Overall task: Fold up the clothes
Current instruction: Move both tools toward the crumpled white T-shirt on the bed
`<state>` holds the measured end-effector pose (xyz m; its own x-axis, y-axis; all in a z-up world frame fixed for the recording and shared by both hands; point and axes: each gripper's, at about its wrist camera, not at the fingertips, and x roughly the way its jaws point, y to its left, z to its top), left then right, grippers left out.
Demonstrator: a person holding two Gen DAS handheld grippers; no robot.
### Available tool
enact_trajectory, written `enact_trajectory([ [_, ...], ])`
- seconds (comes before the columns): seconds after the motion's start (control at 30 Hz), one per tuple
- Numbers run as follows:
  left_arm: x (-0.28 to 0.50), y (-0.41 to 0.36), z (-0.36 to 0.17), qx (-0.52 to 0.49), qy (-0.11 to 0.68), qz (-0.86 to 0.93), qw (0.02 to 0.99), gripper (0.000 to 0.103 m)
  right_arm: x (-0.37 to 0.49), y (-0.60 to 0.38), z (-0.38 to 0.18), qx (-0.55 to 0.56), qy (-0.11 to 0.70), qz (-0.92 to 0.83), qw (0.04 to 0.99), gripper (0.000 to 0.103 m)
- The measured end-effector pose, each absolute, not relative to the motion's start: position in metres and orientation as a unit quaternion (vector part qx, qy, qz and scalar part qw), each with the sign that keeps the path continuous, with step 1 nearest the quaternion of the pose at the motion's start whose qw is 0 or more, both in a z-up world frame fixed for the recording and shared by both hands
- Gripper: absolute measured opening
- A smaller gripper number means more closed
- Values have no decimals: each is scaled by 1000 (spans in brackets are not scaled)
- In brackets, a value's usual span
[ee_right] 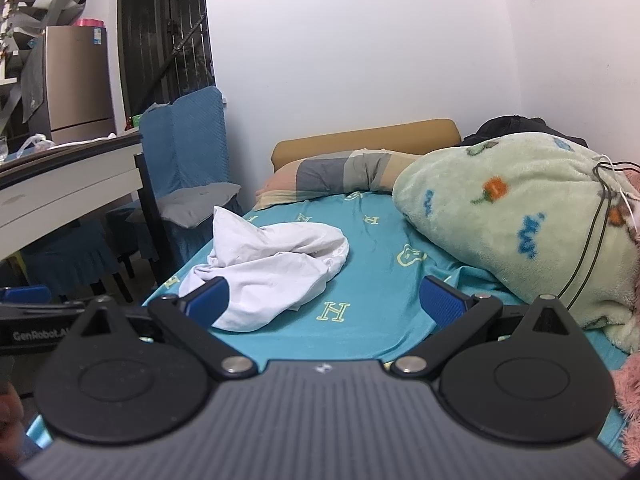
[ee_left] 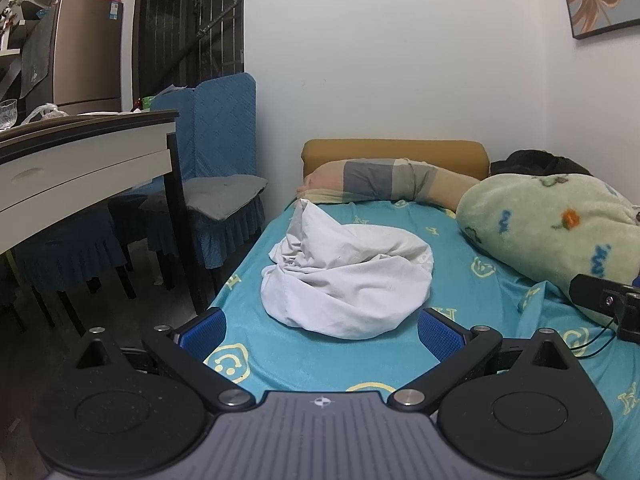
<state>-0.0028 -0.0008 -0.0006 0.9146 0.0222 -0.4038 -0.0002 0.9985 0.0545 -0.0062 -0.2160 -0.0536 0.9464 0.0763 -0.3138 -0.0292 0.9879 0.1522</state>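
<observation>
A crumpled white garment (ee_left: 344, 276) lies in a heap on the teal bed sheet (ee_left: 460, 292), near the bed's left edge. My left gripper (ee_left: 322, 334) is open just in front of the heap, its blue pads (ee_left: 204, 332) wide apart with nothing between them. In the right wrist view the same garment (ee_right: 272, 268) sits ahead and to the left. My right gripper (ee_right: 326, 300) is open too; its left pad (ee_right: 210, 300) overlaps the garment's near edge in the image, and whether it touches is unclear. The right gripper's body (ee_left: 608, 300) shows at the left view's right edge.
A rolled pale-green fleece blanket (ee_left: 552, 232) fills the bed's right side, with a patchwork pillow (ee_left: 384, 180) at the head against the wall. Left of the bed stand a white table (ee_left: 80, 164) and blue-covered chairs (ee_left: 216, 184). Pink fluffy fabric (ee_right: 628, 400) lies at the near right.
</observation>
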Motion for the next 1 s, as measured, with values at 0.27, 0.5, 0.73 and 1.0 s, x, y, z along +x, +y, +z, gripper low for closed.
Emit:
enact_trajectory([
  [0.27, -6, -3, -2, 32, 208, 6, 977, 102, -10, -210, -57, 76, 151, 23, 985, 103],
  [0.5, -1, -5, -3, 31, 216, -1, 976, 102, -3, -218, -50, 101, 157, 30, 982, 103],
  [0.73, -4, -5, 3, 20, 200, 5, 980, 102, -4, -218, -41, 111, 161, 35, 980, 103],
  [1.0, 0, -8, 10, 25, 168, 16, 985, 102, 1, -216, -30, 121, 164, 26, 979, 103],
])
